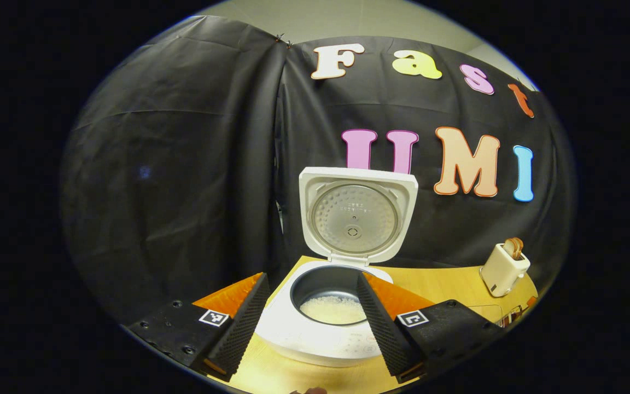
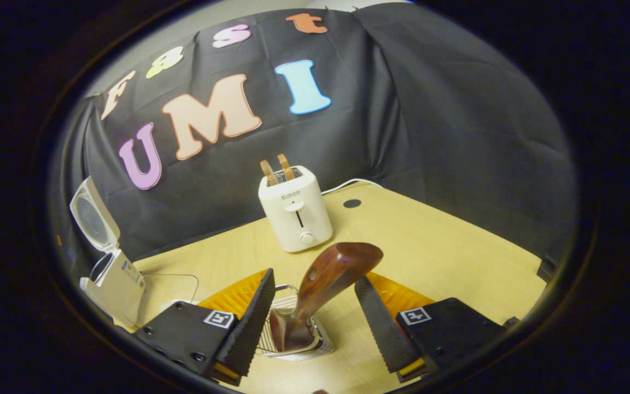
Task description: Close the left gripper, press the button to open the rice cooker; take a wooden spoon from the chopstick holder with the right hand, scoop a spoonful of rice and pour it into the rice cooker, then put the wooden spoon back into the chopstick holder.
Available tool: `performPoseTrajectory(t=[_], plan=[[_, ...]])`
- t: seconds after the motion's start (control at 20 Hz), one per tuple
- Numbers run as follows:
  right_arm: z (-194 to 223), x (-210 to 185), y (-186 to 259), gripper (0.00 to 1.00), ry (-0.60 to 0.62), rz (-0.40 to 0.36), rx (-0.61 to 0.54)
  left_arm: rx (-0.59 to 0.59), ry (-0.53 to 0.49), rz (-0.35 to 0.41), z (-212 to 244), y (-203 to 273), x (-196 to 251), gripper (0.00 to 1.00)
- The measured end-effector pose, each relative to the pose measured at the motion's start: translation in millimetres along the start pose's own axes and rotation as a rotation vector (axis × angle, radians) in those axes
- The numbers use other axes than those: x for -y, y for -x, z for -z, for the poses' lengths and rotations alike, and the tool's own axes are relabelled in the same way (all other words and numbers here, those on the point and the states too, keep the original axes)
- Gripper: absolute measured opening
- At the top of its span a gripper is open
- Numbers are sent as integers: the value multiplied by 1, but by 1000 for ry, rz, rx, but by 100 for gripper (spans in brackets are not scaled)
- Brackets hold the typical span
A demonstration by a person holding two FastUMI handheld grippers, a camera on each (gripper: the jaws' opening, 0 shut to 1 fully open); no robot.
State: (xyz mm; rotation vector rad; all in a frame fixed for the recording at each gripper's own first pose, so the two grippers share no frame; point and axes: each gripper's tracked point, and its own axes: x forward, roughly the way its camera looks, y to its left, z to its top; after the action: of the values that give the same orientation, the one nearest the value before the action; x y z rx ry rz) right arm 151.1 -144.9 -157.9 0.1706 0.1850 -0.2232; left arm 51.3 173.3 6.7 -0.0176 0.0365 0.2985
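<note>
The white rice cooker stands with its lid raised, and white rice lies in its dark inner pot. My left gripper hangs open just in front of the cooker, a finger on each side of the pot. In the right gripper view the wooden spoon leans in the wire chopstick holder, handle up and to the right. My right gripper is open around the holder and spoon, touching neither. The open rice cooker shows at the far left there.
A white toaster with two slices of toast stands mid-table; it also appears as the toaster at the right of the left gripper view. A white cable runs behind it. The wooden table extends to the right.
</note>
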Motion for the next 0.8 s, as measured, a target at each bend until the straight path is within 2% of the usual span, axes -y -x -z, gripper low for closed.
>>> performPoseTrajectory(t=[0.15, 0.35, 0.5, 0.8], plan=[[1, -1, -8, 86, -18, -10, -5, -7, -1, -16, 3, 3, -3, 93], [4, -6, -13, 47, -42, -27, -25, -14, -16, -17, 7, 5, 0, 95], [5, -9, -14, 29, -43, -19, -35, -17, -21, -4, 6, 3, 5, 95], [4, -12, -14, 24, -69, 18, -58, -11, -36, 34, 5, 1, 15, 95]])
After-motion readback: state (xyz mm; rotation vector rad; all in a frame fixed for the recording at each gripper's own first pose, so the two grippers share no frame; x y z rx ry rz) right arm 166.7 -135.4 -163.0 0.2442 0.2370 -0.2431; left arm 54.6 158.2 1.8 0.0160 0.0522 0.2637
